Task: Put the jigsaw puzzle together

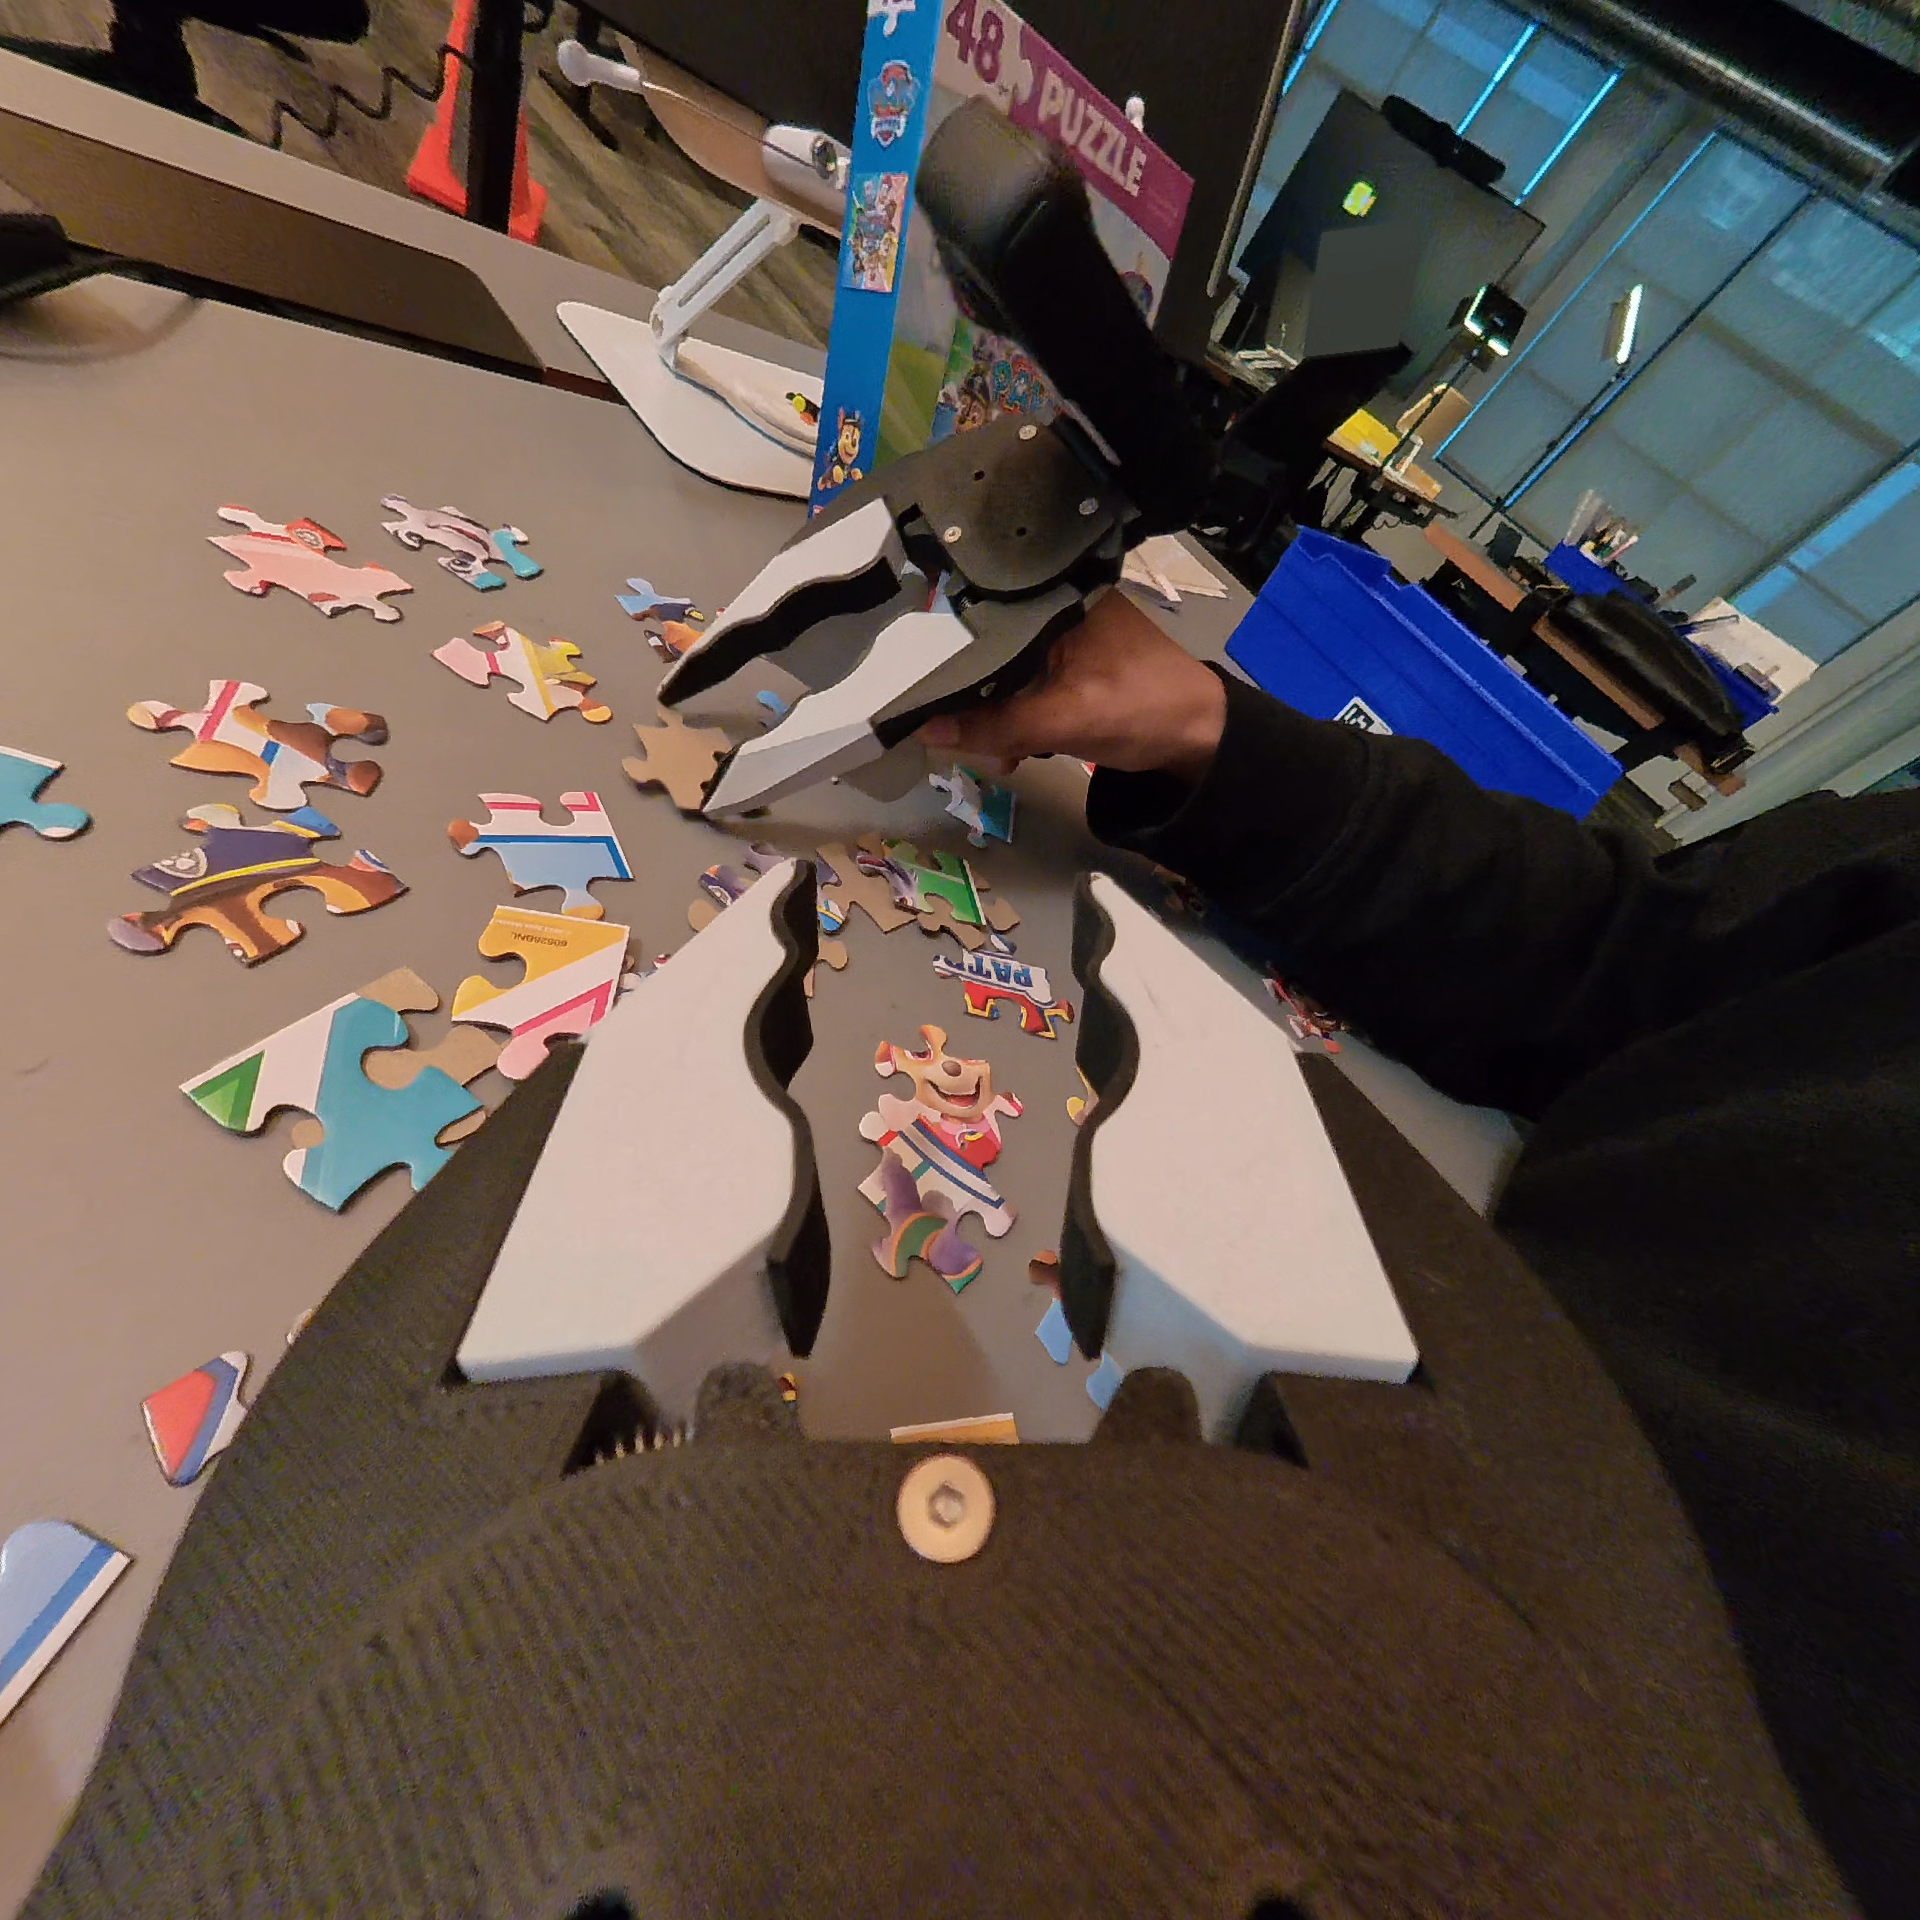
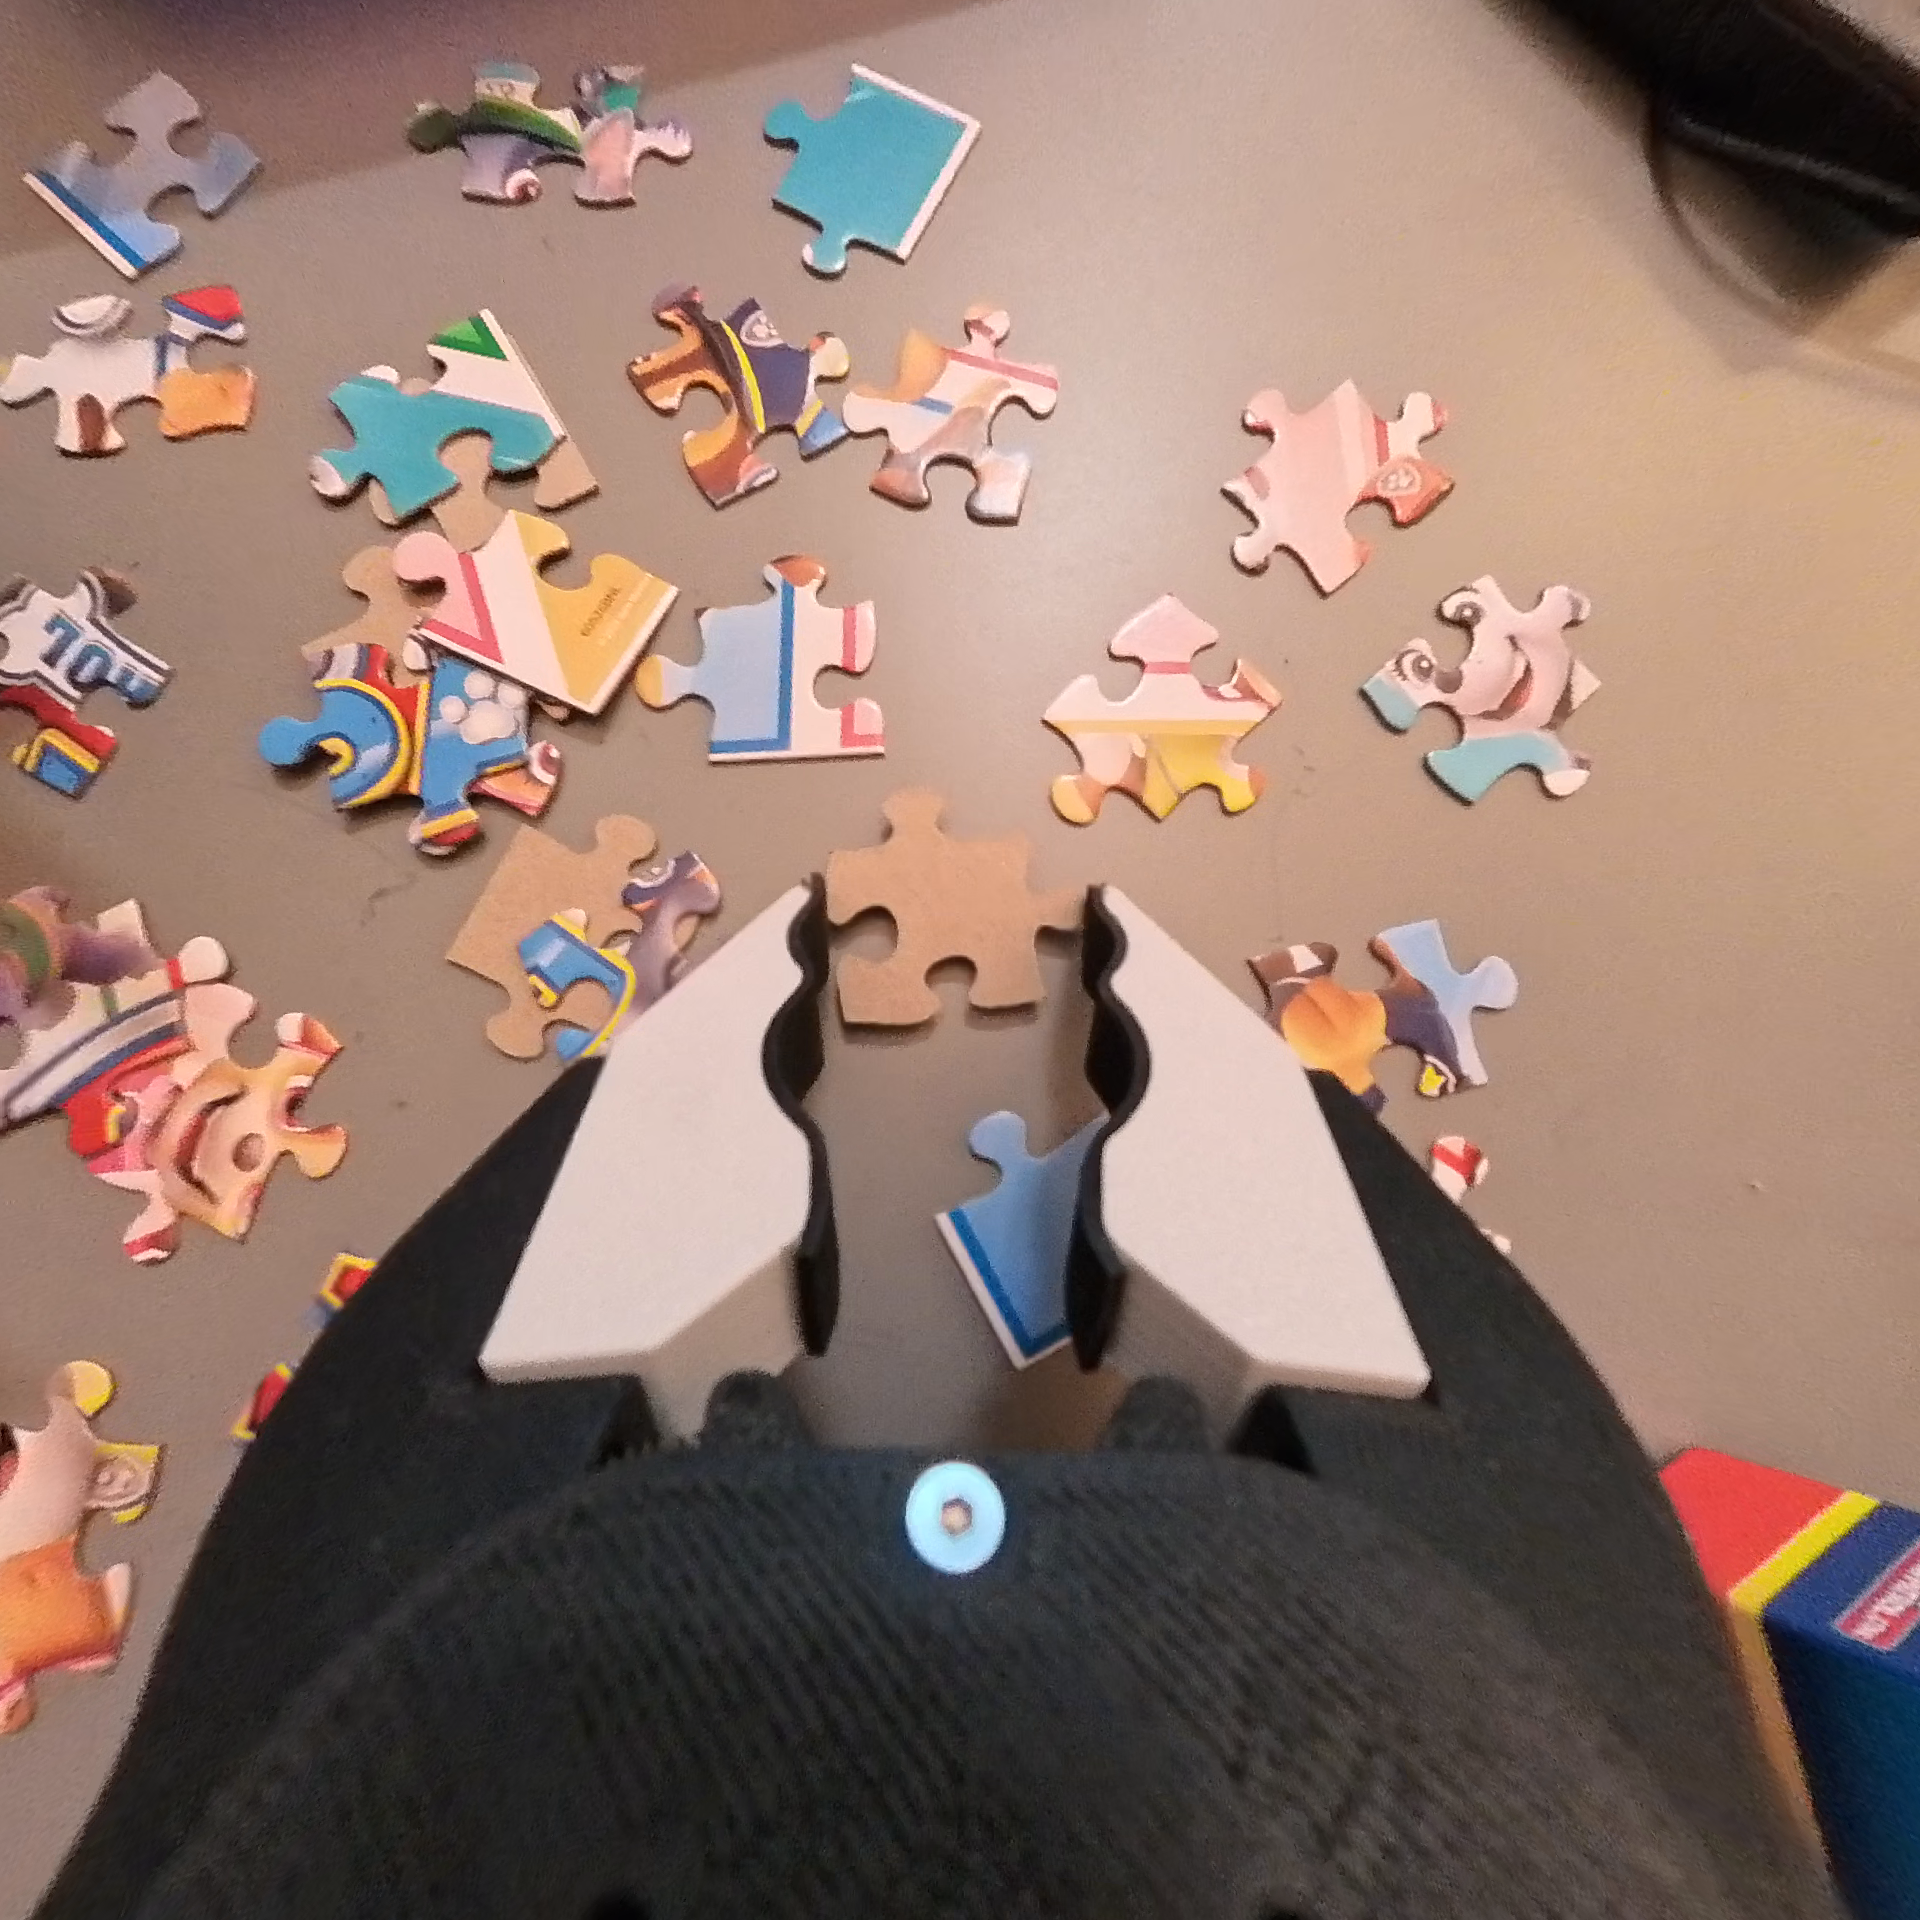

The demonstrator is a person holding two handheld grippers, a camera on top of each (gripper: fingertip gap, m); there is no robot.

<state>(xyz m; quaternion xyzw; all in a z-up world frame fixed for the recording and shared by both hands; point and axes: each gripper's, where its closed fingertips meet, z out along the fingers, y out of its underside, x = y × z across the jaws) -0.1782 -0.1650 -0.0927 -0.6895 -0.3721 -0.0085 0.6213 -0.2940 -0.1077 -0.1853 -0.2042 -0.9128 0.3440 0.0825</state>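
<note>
The right gripper (image 2: 951, 914) has its jaws set around a brown face-down puzzle piece (image 2: 940, 914) at centre frame, both tips touching its edges on the table (image 2: 1351, 208). The left gripper (image 1: 940, 894) hangs above other pieces, jaws apart and bare.

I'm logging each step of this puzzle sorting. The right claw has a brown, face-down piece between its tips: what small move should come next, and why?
Probably close the right claw a little further. The face-down piece lies flat on the table between the tips, seemingly touching both pads, yet no firm pinch shows.
</note>
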